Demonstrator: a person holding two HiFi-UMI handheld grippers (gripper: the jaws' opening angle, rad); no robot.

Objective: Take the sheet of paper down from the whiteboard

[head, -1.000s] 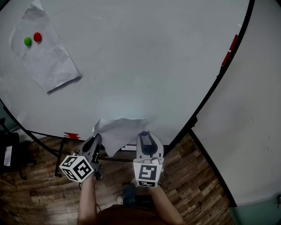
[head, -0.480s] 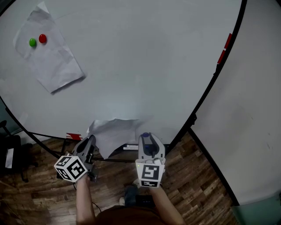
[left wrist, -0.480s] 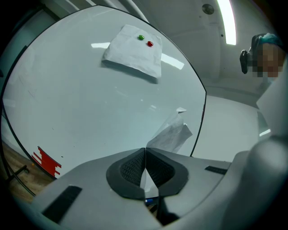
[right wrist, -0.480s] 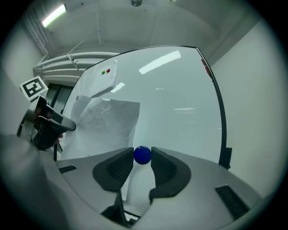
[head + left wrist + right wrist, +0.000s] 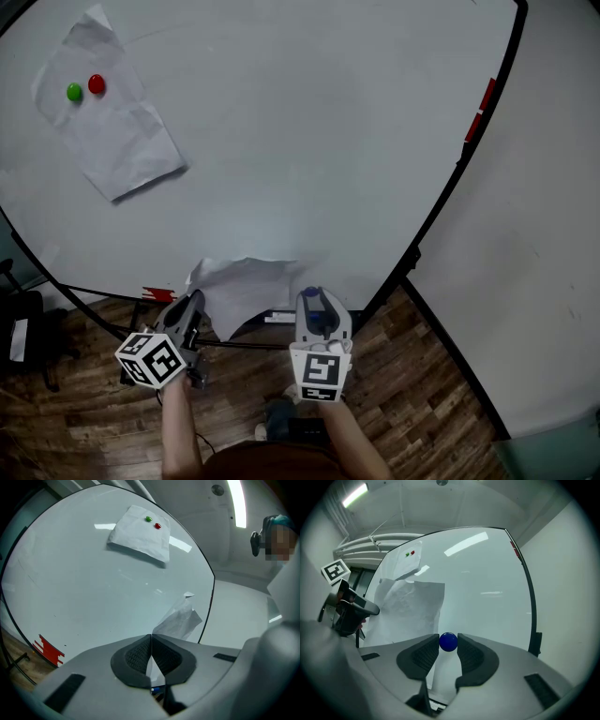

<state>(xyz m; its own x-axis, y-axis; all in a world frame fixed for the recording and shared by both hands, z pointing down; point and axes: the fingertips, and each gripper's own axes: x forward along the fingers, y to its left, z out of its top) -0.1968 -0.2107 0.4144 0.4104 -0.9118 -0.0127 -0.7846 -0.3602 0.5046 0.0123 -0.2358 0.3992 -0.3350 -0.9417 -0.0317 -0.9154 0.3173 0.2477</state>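
Observation:
A crumpled white sheet (image 5: 239,286) hangs loose in front of the whiteboard's (image 5: 309,141) lower edge. My left gripper (image 5: 199,302) is shut on its lower left corner, and the paper (image 5: 180,620) runs out from between the closed pads. My right gripper (image 5: 312,295) is shut on a small blue round magnet (image 5: 448,641), just right of the sheet (image 5: 412,606). A second white sheet (image 5: 117,117) stays on the board at the upper left, pinned by a green magnet (image 5: 74,92) and a red magnet (image 5: 97,84).
The board's black frame (image 5: 459,169) curves down the right side, with red marks (image 5: 480,111) on it. A white wall (image 5: 534,262) stands beyond it. Wooden floor (image 5: 422,394) lies below. Black stand legs (image 5: 103,323) and a dark object (image 5: 23,328) sit at the lower left.
My left gripper has drawn the loose sheet a little to the left along the board's lower edge. The right gripper with the blue magnet has stayed where it was.

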